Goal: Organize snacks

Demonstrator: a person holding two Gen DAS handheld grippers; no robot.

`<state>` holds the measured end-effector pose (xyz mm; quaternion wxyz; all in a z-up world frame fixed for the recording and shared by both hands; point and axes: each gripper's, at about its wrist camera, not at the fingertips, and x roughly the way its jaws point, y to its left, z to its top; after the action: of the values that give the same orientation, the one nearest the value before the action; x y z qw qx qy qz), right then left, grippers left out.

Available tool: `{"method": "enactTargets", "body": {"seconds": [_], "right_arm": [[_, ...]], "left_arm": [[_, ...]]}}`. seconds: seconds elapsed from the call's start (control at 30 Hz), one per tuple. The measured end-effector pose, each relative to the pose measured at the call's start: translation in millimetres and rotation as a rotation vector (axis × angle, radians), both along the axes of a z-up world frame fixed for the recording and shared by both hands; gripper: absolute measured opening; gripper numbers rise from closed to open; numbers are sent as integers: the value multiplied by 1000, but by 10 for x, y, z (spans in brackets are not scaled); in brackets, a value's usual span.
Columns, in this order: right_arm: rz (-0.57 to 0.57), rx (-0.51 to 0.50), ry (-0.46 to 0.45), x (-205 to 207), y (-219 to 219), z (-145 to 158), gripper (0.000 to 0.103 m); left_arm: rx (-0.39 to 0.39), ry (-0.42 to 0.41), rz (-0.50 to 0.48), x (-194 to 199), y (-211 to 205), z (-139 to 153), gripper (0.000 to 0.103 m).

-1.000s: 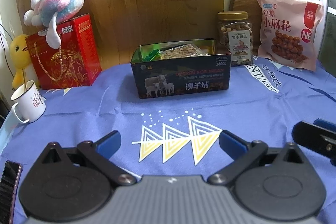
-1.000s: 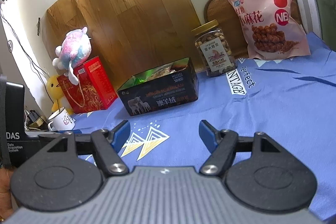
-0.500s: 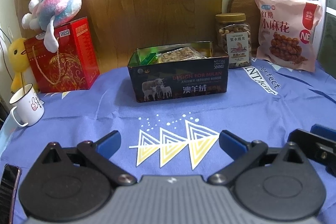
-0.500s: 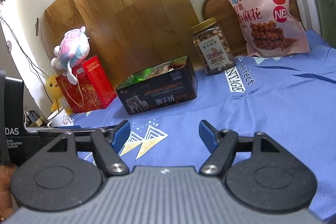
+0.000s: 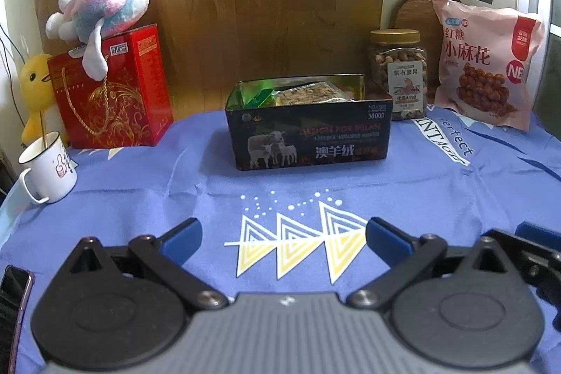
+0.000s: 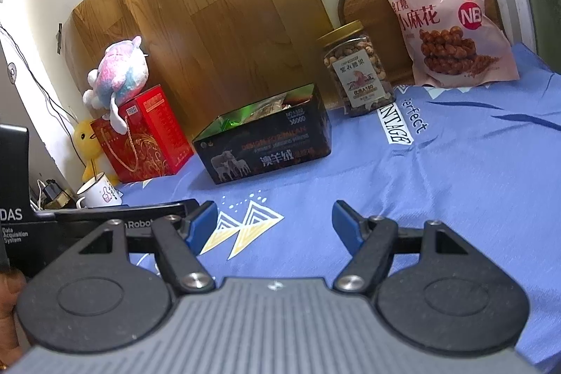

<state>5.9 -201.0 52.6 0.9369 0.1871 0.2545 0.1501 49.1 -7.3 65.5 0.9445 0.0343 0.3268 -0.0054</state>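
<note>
**Both grippers held wide, tin waiting at the back**

The left gripper point(image 5: 282, 239) is seen with its blue pads spread apart, nothing between them but the blue cloth point(image 5: 438, 198) and its yellow triangles. The right gripper point(image 6: 273, 221) is likewise parted and empty above the same cloth.

The dark tin point(image 5: 308, 132) is set mid-table, well beyond both grippers, lid off. Packets point(image 5: 308, 93) are glimpsed inside; only their tops are shown over the rim, and what lies beneath is hidden. Just to the tin's right a nut jar point(image 5: 398, 72) is stood upright, and past it a pink snack bag point(image 5: 485, 69) is leaned against the wall.

At the left, a red box point(image 5: 112, 93) is topped by a plush toy point(image 5: 101, 9); a yellow toy point(image 5: 35, 93) is half hidden behind it. A white mug point(image 5: 47, 170) is placed near the edge. A phone point(image 5: 14, 290) is cut off at the frame's edge.
</note>
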Motion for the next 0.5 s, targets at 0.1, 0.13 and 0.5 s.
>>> {"method": "enactTargets", "body": {"seconds": [0.1, 0.13, 0.5], "right_arm": [[-10, 0, -2, -11, -11, -1, 74], [-14, 2, -3, -18, -23, -1, 74], [-26, 1, 5, -53, -57, -30, 74]], "left_arm": [[1, 6, -6, -4, -13, -17, 103], [0, 6, -7, -7, -16, -18, 103], [-9, 6, -21, -39, -55, -24, 103]]}}
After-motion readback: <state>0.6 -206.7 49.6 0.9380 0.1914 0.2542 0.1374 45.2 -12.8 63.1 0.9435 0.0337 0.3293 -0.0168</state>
